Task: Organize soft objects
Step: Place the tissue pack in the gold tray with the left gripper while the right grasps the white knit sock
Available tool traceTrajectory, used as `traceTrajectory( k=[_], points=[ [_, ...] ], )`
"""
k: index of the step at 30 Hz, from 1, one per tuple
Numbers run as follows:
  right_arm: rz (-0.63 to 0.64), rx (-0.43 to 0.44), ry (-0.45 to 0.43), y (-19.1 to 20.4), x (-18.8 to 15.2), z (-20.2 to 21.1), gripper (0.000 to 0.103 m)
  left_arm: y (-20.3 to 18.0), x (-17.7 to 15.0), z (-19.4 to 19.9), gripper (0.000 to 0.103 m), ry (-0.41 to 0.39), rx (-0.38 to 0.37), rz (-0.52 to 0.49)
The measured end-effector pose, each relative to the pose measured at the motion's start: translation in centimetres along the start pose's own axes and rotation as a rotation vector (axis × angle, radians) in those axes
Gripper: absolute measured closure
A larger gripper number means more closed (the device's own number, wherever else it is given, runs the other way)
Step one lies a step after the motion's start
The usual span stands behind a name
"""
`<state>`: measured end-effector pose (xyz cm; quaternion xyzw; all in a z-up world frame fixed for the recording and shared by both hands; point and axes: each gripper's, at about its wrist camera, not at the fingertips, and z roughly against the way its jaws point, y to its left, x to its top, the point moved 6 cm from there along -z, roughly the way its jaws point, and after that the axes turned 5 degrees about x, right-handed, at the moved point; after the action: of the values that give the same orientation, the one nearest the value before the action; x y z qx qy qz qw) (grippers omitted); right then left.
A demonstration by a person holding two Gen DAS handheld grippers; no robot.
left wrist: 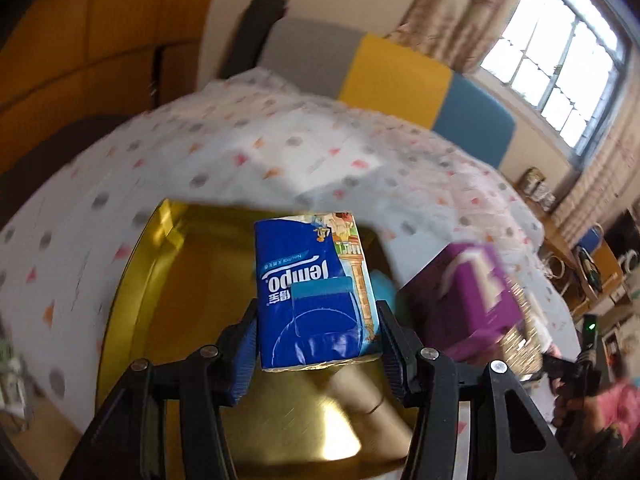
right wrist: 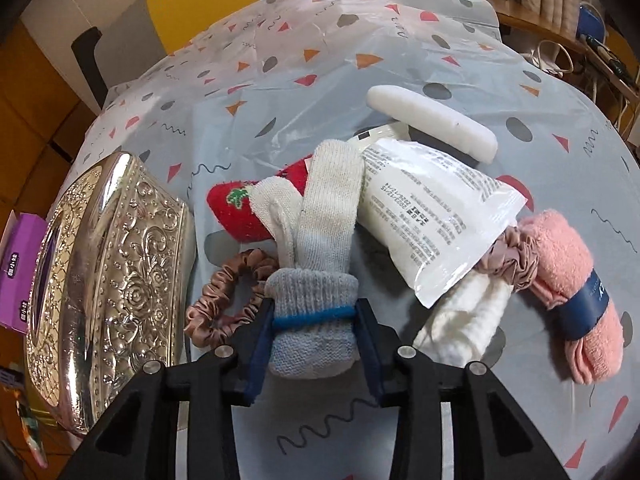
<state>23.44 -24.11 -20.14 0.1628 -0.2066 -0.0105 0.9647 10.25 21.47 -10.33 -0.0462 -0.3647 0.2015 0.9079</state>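
Observation:
In the left wrist view my left gripper [left wrist: 318,320] is shut on a blue Tempo tissue pack [left wrist: 312,280], held upright above the open gold tin [left wrist: 180,280]. A purple tissue box [left wrist: 472,300] stands at the tin's right. In the right wrist view my right gripper [right wrist: 314,312] is shut on the cuff of a grey and white knit glove bundle [right wrist: 316,320] tied with a blue band; both pads press its sides. The bundle lies over a pile with a red cloth [right wrist: 244,208], a brown scrunchie [right wrist: 220,308] and a white printed packet [right wrist: 432,216].
An embossed silver lid [right wrist: 108,280] lies left of the pile, with the purple tissue box [right wrist: 20,268] behind it. A white foam bar [right wrist: 432,124], a pink rolled towel [right wrist: 572,288], a pink scrunchie [right wrist: 516,256] and a white cloth [right wrist: 468,324] lie on the patterned tablecloth [right wrist: 360,40].

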Motion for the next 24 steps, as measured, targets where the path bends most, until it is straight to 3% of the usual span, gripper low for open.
traceTrajectory(
  k=[5, 8, 15, 24],
  points=[
    [-0.011, 0.004, 0.004, -0.2, 0.0, 0.0, 0.064, 3.2, -4.3, -2.2, 0.049, 0.122, 0.065, 0.042],
    [0.000, -0.002, 0.003, 0.0, 0.0, 0.0, 0.064, 3.5, -5.0, -4.0, 0.049, 0.179, 0.081, 0.082],
    [0.011, -0.007, 0.005, 0.3, -0.1, -0.2, 0.064, 1.1, -2.6, -8.0, 0.049, 0.212, 0.113, 0.052],
    [0.024, -0.017, 0.005, 0.5, -0.1, -0.2, 0.064, -1.6, -0.5, -12.7, 0.044, 0.265, 0.099, 0.048]
  ],
)
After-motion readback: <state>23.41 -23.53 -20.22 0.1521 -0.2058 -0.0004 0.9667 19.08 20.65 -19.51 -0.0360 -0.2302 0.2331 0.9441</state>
